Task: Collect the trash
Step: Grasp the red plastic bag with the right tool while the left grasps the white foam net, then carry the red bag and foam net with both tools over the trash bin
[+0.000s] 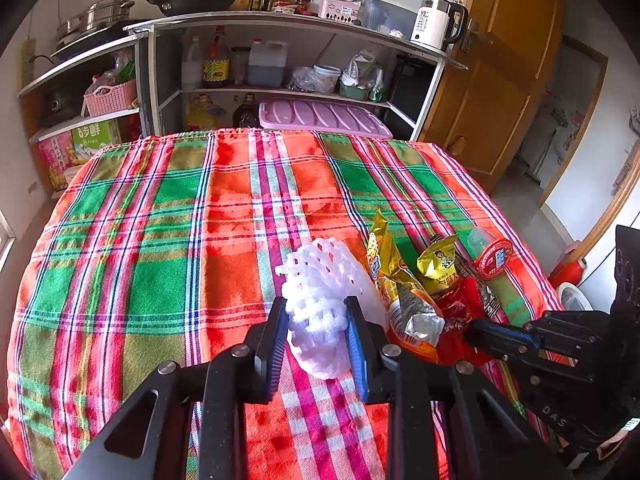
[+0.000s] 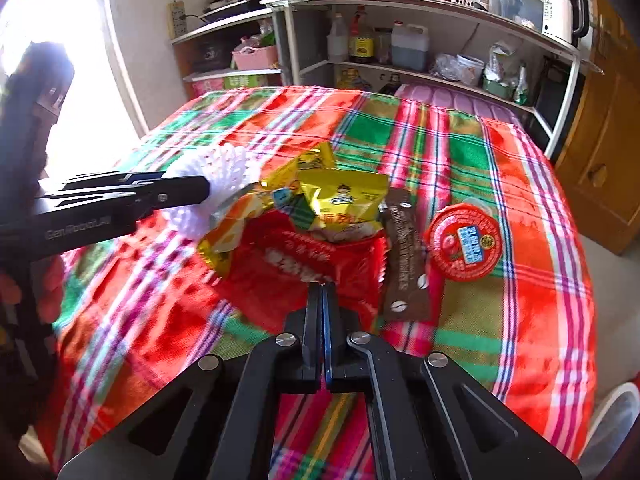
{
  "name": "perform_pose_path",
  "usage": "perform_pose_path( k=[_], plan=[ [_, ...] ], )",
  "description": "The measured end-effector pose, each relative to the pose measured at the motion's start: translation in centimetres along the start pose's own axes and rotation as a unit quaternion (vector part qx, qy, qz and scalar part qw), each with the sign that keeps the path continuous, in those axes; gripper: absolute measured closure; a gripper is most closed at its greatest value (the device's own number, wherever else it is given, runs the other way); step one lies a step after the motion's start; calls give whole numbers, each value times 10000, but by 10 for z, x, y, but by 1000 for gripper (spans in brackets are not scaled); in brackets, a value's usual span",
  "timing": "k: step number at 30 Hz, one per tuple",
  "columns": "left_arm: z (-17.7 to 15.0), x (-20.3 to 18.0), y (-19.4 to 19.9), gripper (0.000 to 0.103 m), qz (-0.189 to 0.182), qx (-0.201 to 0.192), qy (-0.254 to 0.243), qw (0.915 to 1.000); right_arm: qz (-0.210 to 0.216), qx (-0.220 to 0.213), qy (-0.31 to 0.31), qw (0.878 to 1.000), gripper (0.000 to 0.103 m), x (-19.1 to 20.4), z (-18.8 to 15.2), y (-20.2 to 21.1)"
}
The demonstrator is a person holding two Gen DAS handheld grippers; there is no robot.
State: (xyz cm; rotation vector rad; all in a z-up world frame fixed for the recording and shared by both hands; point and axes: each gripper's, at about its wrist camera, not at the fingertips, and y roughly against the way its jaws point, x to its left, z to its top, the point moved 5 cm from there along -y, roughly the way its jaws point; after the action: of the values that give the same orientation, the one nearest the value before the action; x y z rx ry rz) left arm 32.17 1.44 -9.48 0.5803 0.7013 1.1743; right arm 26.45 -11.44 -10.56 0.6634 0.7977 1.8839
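Note:
A white foam fruit net [image 1: 320, 304] lies on the plaid tablecloth [image 1: 160, 220], pinched between the fingers of my left gripper [image 1: 318, 312]. The net also shows in the right wrist view [image 2: 218, 172] with the left gripper [image 2: 200, 192] on it. Beside it is a pile of trash: a red wrapper [image 2: 296, 256], yellow snack bags [image 2: 344, 200], a brown wrapper [image 2: 404, 264] and a red-lidded jelly cup [image 2: 466, 242]. My right gripper [image 2: 322, 286] is shut on the near edge of the red wrapper.
A metal shelf [image 1: 280, 20] behind the table holds pans, bottles, a kettle [image 1: 436, 24] and a pink lid [image 1: 320, 118]. A wooden cabinet [image 1: 500, 80] stands at right. A white bin rim [image 2: 616, 416] shows below the table's right edge.

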Motion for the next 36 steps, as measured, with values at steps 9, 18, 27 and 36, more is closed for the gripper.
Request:
perform_pose_path(
  k=[9,18,27,36],
  plan=[
    [-2,3,2,75,22,30,24,10000,106,-198,322,9992,57,6,24,-3],
    [-1,7,-4,75,-68,83,140,9998,267,178,452,9985,55,1,31,-32],
    [-2,7,-5,75,-58,87,137,9999,-3,279,574,9980,79,10,22,-30],
    [-5,6,1,76,-28,41,139,9999,-158,63,235,9996,93,13,13,-13]
  ],
)
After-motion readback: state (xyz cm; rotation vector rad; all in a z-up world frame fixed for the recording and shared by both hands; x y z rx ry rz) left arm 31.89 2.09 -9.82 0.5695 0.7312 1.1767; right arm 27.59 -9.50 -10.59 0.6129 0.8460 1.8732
